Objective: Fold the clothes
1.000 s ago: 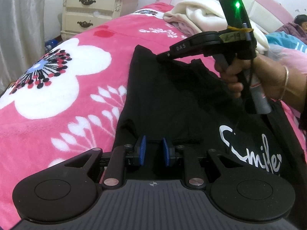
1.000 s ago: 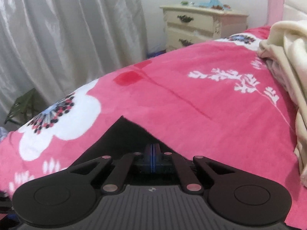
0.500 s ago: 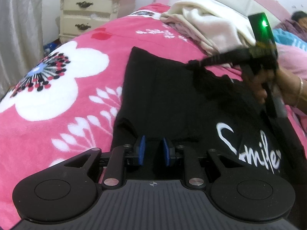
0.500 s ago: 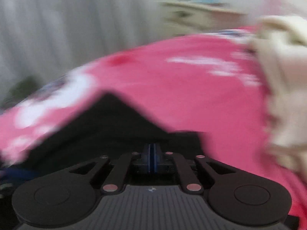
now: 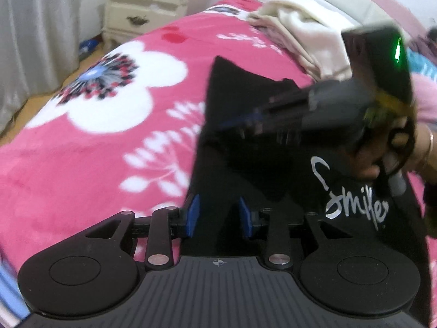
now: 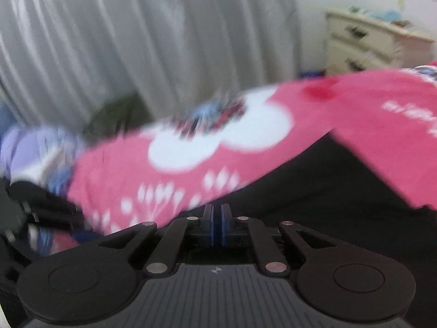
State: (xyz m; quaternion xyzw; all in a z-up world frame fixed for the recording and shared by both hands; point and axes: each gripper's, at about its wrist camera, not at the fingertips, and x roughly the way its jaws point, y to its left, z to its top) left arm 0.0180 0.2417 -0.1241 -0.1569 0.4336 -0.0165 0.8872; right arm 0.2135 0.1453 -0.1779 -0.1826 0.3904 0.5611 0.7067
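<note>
A black T-shirt (image 5: 245, 169) with a white "Smile" print lies on the pink flowered blanket (image 5: 95, 164). My left gripper (image 5: 218, 216) hovers at its near edge. Its jaws are opening, and black cloth shows between the blue pads (image 5: 194, 214) without being pressed. A hand (image 5: 366, 161) holds my right gripper (image 5: 237, 121), blurred, low over the shirt's middle with a folded-over flap under it. In the right wrist view the right gripper (image 6: 217, 224) is opening, with a thin slit between its pads. The shirt (image 6: 327, 191) lies just beyond; cloth in the slit cannot be made out.
A heap of cream bedding (image 5: 300, 35) sits at the head of the bed by the pink headboard. A cream nightstand (image 5: 147, 8) stands beyond the bed's far side, also the nightstand (image 6: 363, 46). A grey curtain (image 6: 136, 41) hangs to the left.
The right gripper swept left across the shirt, bringing black cloth with it, and its pads parted slightly. Its view swung towards the curtain. The left jaws widened.
</note>
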